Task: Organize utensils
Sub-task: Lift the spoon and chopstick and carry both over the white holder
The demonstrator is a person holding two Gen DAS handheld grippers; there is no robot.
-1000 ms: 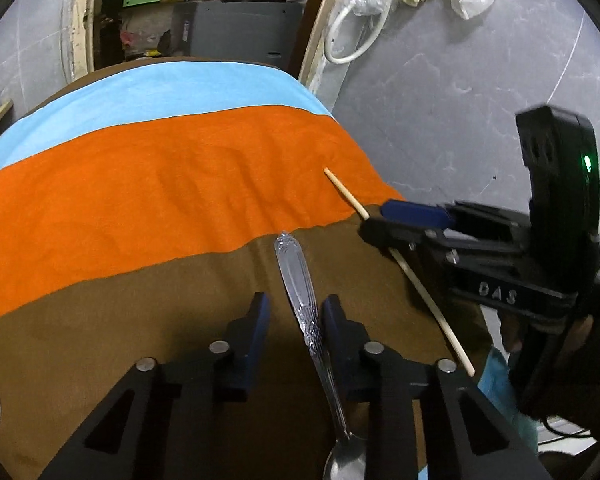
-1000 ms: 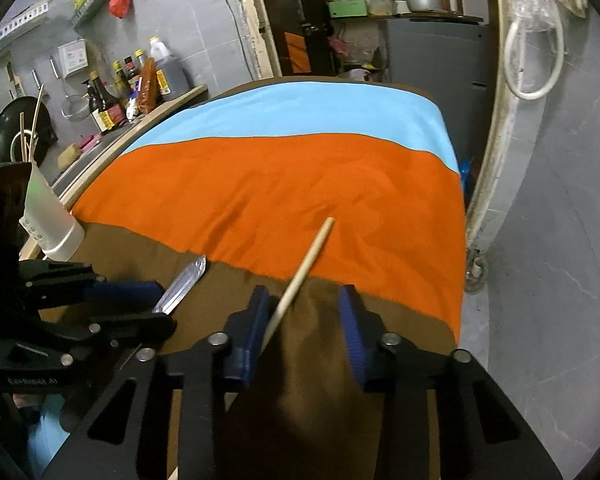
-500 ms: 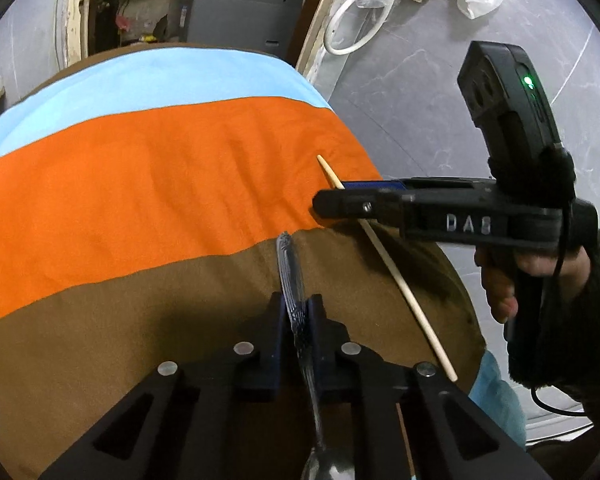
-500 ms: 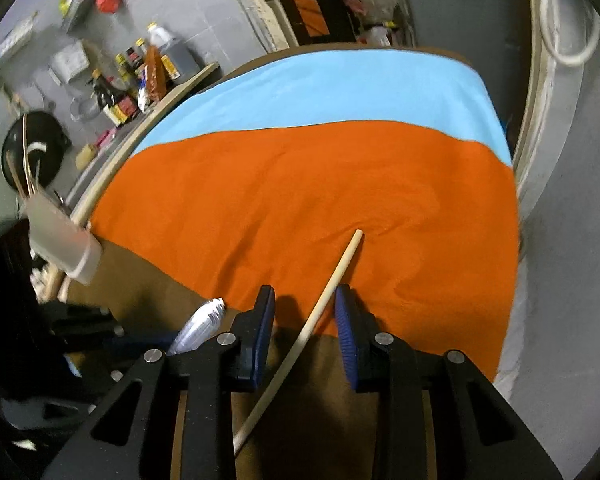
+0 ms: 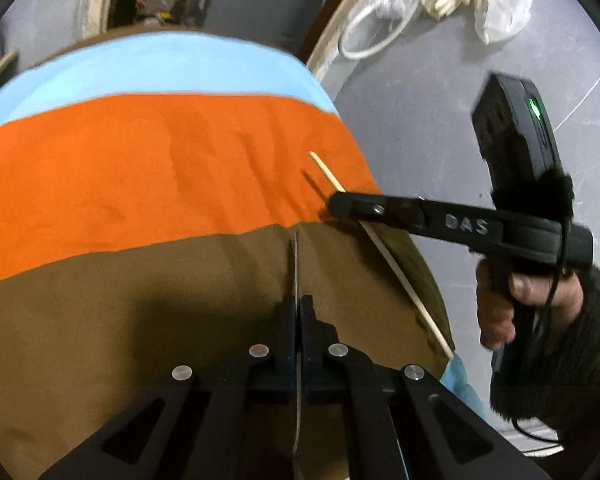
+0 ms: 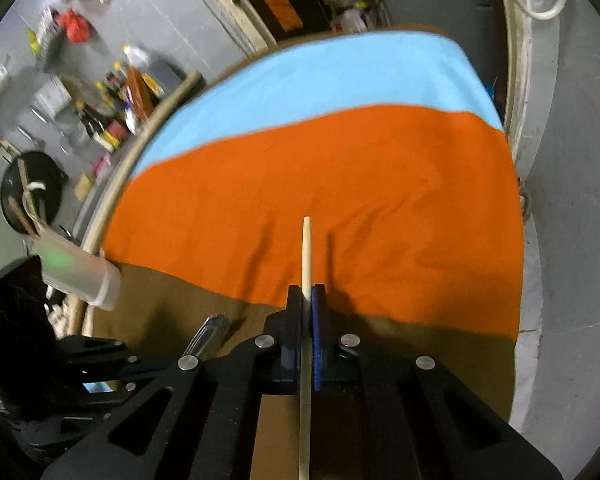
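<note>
A silver spoon (image 5: 296,264) lies along the brown band of the striped tablecloth (image 5: 140,184), its handle seen edge-on. My left gripper (image 5: 297,304) is closing its jaws on that handle, pads pressed against it. A pale wooden chopstick (image 6: 306,248) points out over the orange band. My right gripper (image 6: 307,292) is closing on it, pads tight on the stick. In the left wrist view the right gripper (image 5: 336,204) clamps the chopstick (image 5: 400,276) near the table's right edge. In the right wrist view the spoon handle (image 6: 210,336) shows beside the left gripper's fingers (image 6: 100,360).
A white plastic container (image 6: 80,280) with sticks in it stands at the cloth's left edge. Beyond it are a counter with bottles (image 6: 116,108) and a black pan (image 6: 28,192). The table's right edge drops to a grey floor (image 5: 440,120). A person's hand (image 5: 500,304) grips the right tool.
Both grippers went from open to shut, the left on the spoon handle, the right on the chopstick. Both wrists rolled; the spoon now stands on edge and the chopstick's tip casts a shadow.
</note>
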